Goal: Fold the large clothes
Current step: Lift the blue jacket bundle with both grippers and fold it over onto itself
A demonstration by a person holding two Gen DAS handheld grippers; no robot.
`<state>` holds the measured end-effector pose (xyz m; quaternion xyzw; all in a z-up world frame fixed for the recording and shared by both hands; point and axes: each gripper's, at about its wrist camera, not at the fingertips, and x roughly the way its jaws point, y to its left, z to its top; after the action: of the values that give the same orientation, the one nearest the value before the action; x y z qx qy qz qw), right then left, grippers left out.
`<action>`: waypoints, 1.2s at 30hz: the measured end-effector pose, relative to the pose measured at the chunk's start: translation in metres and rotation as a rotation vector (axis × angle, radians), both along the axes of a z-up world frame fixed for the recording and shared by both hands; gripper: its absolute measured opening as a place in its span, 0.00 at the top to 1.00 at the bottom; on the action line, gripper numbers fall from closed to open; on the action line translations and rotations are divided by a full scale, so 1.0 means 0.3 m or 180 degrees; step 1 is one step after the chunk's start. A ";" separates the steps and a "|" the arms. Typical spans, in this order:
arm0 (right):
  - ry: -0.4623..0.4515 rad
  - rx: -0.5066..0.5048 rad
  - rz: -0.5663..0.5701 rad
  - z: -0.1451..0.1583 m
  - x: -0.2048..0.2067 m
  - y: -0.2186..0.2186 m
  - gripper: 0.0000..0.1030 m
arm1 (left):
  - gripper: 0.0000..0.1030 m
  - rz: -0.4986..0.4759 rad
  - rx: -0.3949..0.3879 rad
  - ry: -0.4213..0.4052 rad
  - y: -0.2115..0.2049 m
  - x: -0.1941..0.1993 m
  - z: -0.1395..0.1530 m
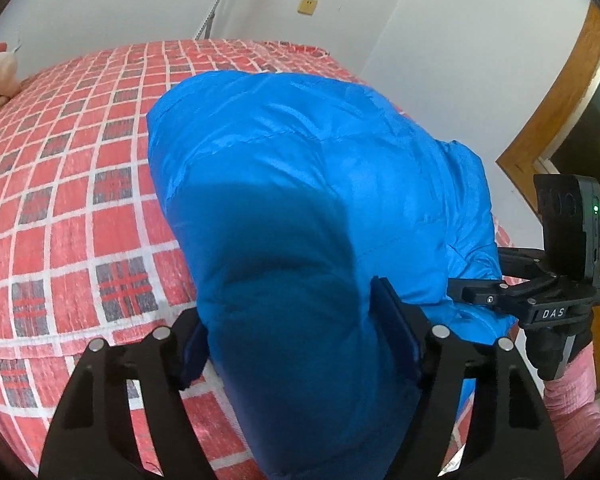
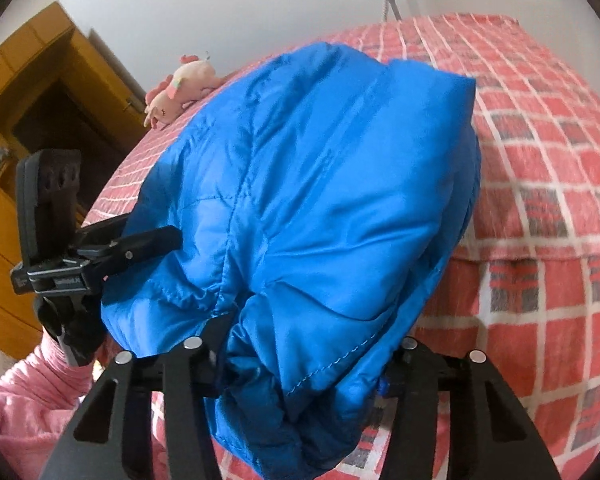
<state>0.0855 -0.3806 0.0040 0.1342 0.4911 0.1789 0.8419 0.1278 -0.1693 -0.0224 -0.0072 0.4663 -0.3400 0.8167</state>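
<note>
A puffy blue jacket point(image 1: 300, 184), folded into a thick bundle, lies on the near edge of a bed under a red checked bedspread point(image 1: 72, 184). The left gripper point(image 1: 300, 356) is clamped on one end of the bundle, the right gripper point(image 2: 304, 364) on the other. A pink plush toy point(image 2: 180, 88) lies farther back on the bed, well apart.

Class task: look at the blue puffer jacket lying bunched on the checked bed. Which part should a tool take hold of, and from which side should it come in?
Grip the blue puffer jacket at its near hem, which hangs over the checked bed edge towards the cameras. Come in from that edge, angled downward, one tool per corner: the stitched edge there looks thinner than the puffy middle, so it should fit between the pads.
</note>
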 end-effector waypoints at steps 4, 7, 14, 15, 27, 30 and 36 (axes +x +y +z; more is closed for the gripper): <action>-0.0155 -0.0149 0.0089 0.042 -0.011 0.036 0.54 | 0.35 0.0024 -0.0106 -0.0043 0.011 0.008 0.023; -0.0233 -0.0166 0.0140 0.066 -0.003 0.053 0.55 | 0.37 0.0069 -0.0150 -0.0197 0.023 -0.004 0.053; -0.0476 -0.0282 0.0347 0.127 0.154 0.182 0.59 | 0.42 0.0251 -0.0223 -0.0382 0.107 0.064 0.130; -0.0460 -0.0268 0.0375 0.125 0.185 0.204 0.59 | 0.43 0.0313 -0.0216 -0.0385 0.129 0.088 0.137; -0.0079 -0.0046 0.0416 -0.047 0.390 0.310 0.52 | 0.41 0.0552 -0.0055 -0.0138 0.333 0.265 -0.031; 0.0015 0.0078 0.0320 -0.047 0.391 0.289 0.50 | 0.38 0.0552 -0.0010 -0.0169 0.325 0.253 -0.026; 0.0049 -0.0059 0.0230 0.016 0.315 0.254 0.42 | 0.29 0.0562 -0.0024 -0.0150 0.359 0.197 0.007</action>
<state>0.1800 -0.3043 0.0086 0.1100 0.5038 0.2035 0.8323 0.1870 -0.0616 -0.0205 -0.0433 0.4432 -0.2686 0.8541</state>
